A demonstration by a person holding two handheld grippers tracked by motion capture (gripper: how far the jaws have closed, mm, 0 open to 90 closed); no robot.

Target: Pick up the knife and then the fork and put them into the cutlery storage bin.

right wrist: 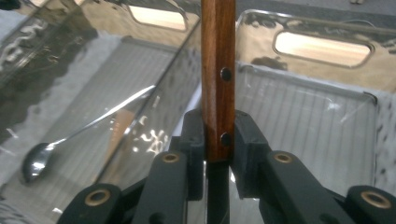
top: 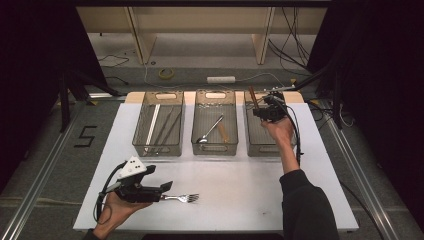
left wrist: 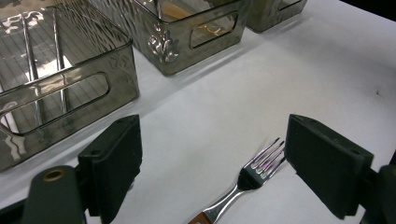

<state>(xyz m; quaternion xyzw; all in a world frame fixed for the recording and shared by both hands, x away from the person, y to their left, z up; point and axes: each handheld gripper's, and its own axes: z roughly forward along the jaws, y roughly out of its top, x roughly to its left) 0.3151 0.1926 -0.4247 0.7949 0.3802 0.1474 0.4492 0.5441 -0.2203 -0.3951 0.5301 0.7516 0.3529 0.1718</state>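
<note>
While clamped upright, wooden handle [right wrist: 217,79] pinched by right hand-held gripper [right wrist: 218,140] (over right tray [right wrist: 327,116]).

The fork [left wrist: 252,179] is polished, mirror-bright metal with a wooden handle; the bins [left wrist: 187,37] are glossy smoked plastic — ribbed floors; the surface [left wrist: 280,84] is matt white.

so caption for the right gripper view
Right tongs clamp a wooden handle upright above a clear bin.
</note>
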